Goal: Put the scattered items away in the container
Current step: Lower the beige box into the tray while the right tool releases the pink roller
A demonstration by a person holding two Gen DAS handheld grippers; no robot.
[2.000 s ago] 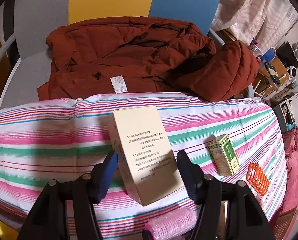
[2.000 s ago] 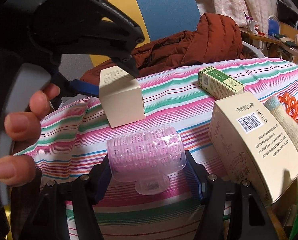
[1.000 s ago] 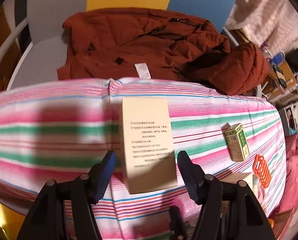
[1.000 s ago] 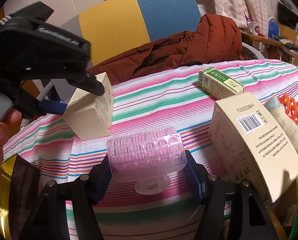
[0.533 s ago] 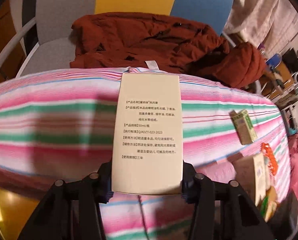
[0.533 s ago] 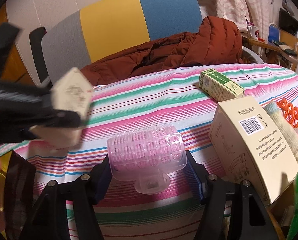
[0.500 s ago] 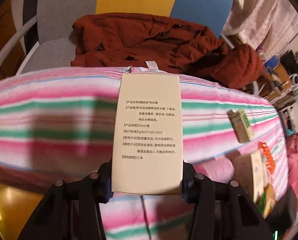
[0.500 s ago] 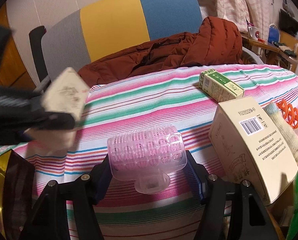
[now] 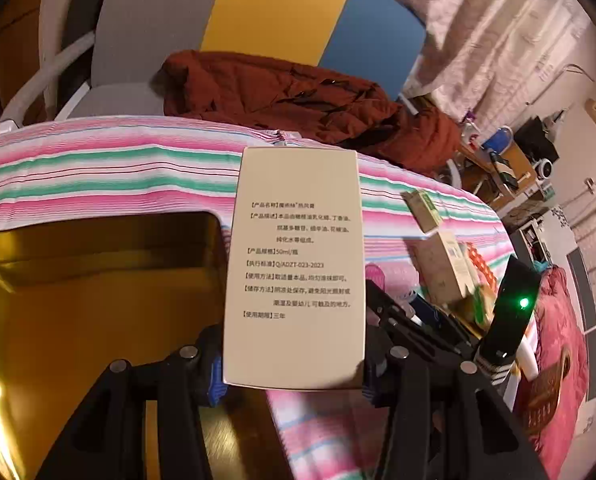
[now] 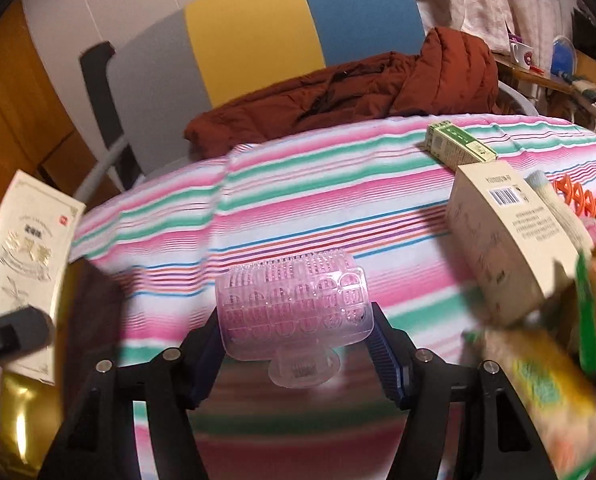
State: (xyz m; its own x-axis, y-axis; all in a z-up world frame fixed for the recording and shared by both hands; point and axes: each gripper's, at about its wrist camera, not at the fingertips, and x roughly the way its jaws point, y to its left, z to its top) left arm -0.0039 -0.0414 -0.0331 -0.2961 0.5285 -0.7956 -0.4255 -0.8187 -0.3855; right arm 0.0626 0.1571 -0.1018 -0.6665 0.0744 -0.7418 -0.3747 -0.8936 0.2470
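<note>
Cream box: I have the cream box [image 9: 294, 268] clamped between the blue pads of my left gripper [image 9: 294, 368], printed side up, its long axis running away from me along the fingers
Where it hangs: off the near-left edge of the striped tablecloth [image 9: 98, 168], over the gold container [image 9: 78, 320] that lies below and to the left of my left fingers
Same box from my right tool: far out to the left of my right gripper [image 10: 298, 344], its decorated front toward me, lower end hidden behind the dark body of the left tool
Pink roller: my right gripper is closed on the pink roller [image 10: 294, 300], held crosswise between the pads, its clear stub hanging down toward me
Ahead of the right fingers: bare striped cloth, then the rust-red jacket [image 10: 358, 92] heaped on the chair [image 10: 258, 32]
Right of the right fingers: a kraft carton [image 10: 506, 240] with a barcode on top, a small green box [image 10: 458, 148] further out behind it, an orange plastic piece [image 10: 586, 200] beyond the carton
Lower right, close in: a blurred green and yellow packet [image 10: 546, 392]; I cannot tell what it rests on
</note>
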